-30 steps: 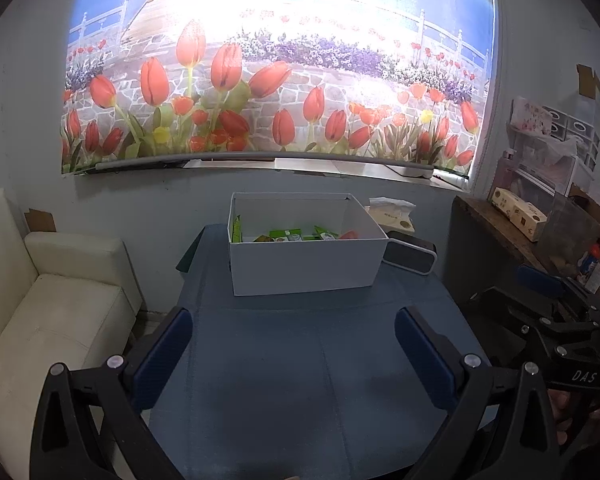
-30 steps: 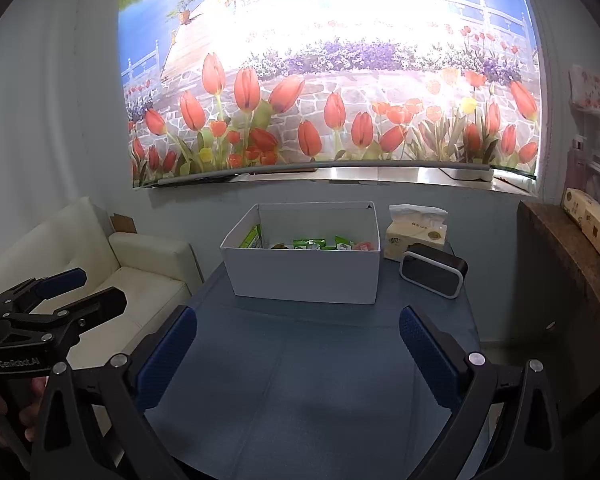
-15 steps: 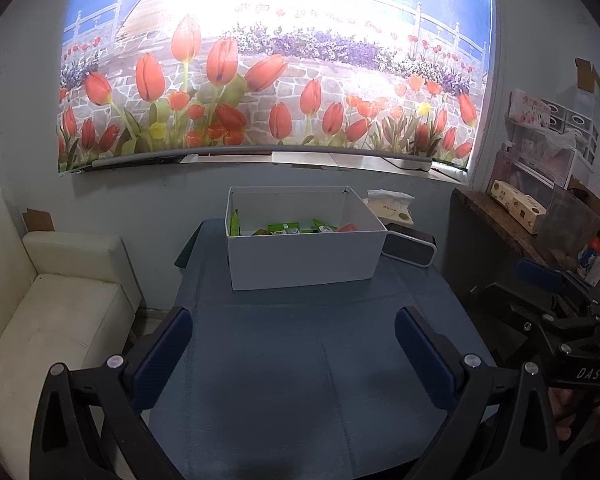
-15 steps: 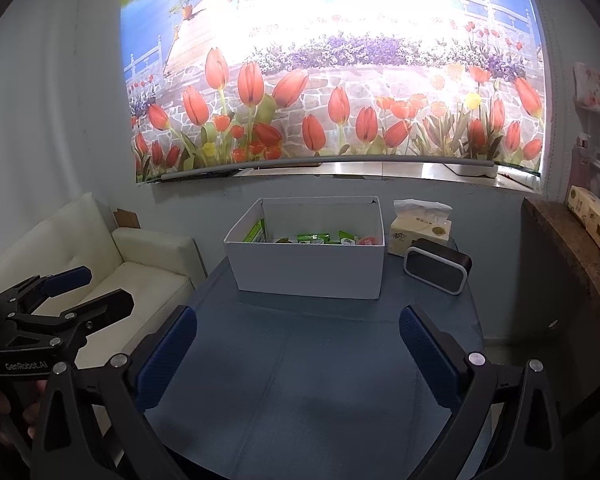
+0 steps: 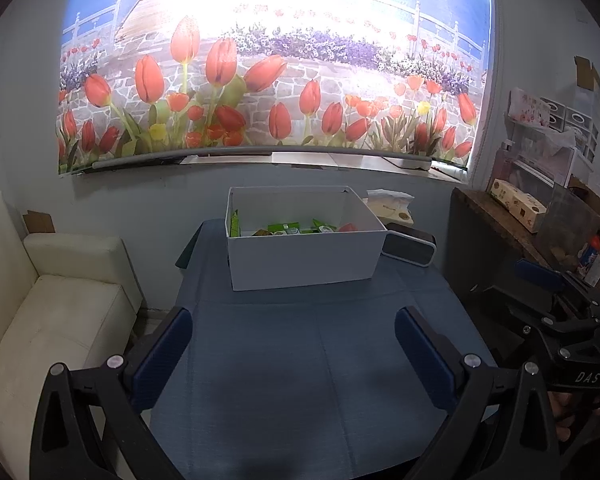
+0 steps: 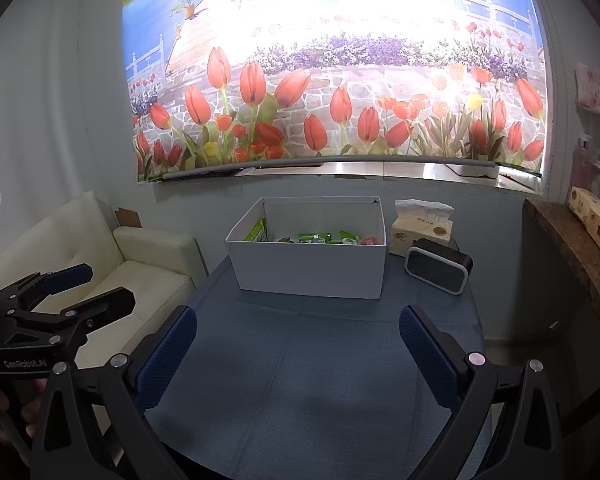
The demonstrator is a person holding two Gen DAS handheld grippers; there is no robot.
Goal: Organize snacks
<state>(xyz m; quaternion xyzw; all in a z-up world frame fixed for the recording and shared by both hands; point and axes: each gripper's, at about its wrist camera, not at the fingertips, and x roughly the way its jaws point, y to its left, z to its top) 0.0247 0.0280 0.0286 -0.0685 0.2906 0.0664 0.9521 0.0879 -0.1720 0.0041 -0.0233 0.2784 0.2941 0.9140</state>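
A cream sofa (image 5: pixel 56 320) stands at the far left, beside the table (image 5: pixel 300 380), which is covered in a blue-grey cloth. The left gripper (image 5: pixel 294 354) is held above the near edge of the table with its jaws spread wide; nothing sits between its blue pads (image 5: pixel 162 354). A white box (image 5: pixel 304 258) rests on the far half of the table, open at the top, with its long side facing the cameras. The snacks (image 5: pixel 296 229) lie inside this box: green packets across the floor, one green packet upright against the left wall, and a red item at the right end. Behind the box's right corner sits a tissue pack (image 6: pixel 422 228), and just beside the box on the right, on the table, lies a dark speaker (image 6: pixel 438 266) with a pale rim. The right gripper (image 6: pixel 298 354) is likewise held over the near table edge, jaws wide apart and empty. Each gripper appears at the edge of the other's view. A tulip mural (image 6: pixel 332 80) covers the wall behind the table. A wooden shelf (image 5: pixel 496 216) holding boxes and containers runs along the far right.
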